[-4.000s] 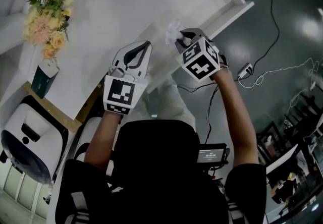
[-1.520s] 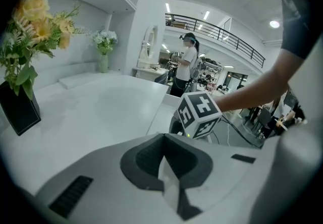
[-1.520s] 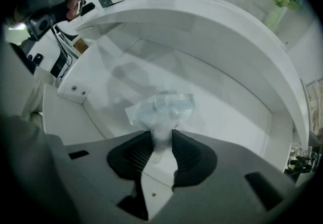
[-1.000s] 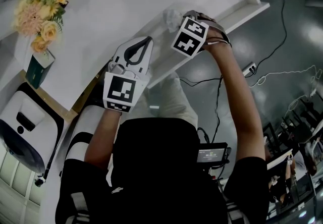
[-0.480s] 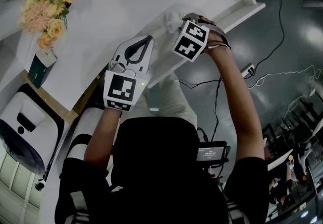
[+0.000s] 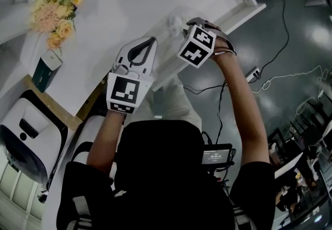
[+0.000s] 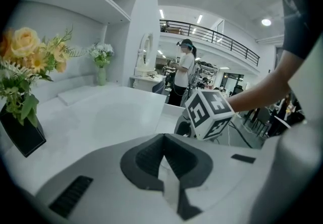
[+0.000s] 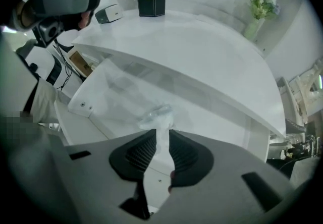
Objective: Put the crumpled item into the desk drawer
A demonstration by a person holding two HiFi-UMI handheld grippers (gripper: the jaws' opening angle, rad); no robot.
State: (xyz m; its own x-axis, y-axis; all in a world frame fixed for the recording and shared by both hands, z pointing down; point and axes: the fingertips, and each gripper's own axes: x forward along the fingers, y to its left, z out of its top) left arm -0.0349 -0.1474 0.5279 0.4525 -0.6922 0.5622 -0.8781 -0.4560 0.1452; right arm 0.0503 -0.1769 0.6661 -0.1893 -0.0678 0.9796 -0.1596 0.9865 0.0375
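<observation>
One crumpled item [image 8: 155, 116] lies between the closing right tongs [image 8: 158, 129]; left tongs [image 7: 162, 138] pressed together.

We see the left gripper [image 7: 163, 140] at the bottom edge, its dark pads [image 7: 144, 160] meeting at the tips with nothing between them. Beyond it lies the white desk [image 7: 116, 117]. At left stands a black vase [image 7: 20, 134] of yellow flowers [image 7: 22, 49]; farther back stands a small vase of white flowers [image 7: 102, 69]. The right gripper [image 7: 186, 127], jaws closing, presents its marker cube [image 7: 209, 113] near the desk's right edge; what lies between its jaws we cannot tell here. A person [image 7: 182, 74] stands in the background.
</observation>
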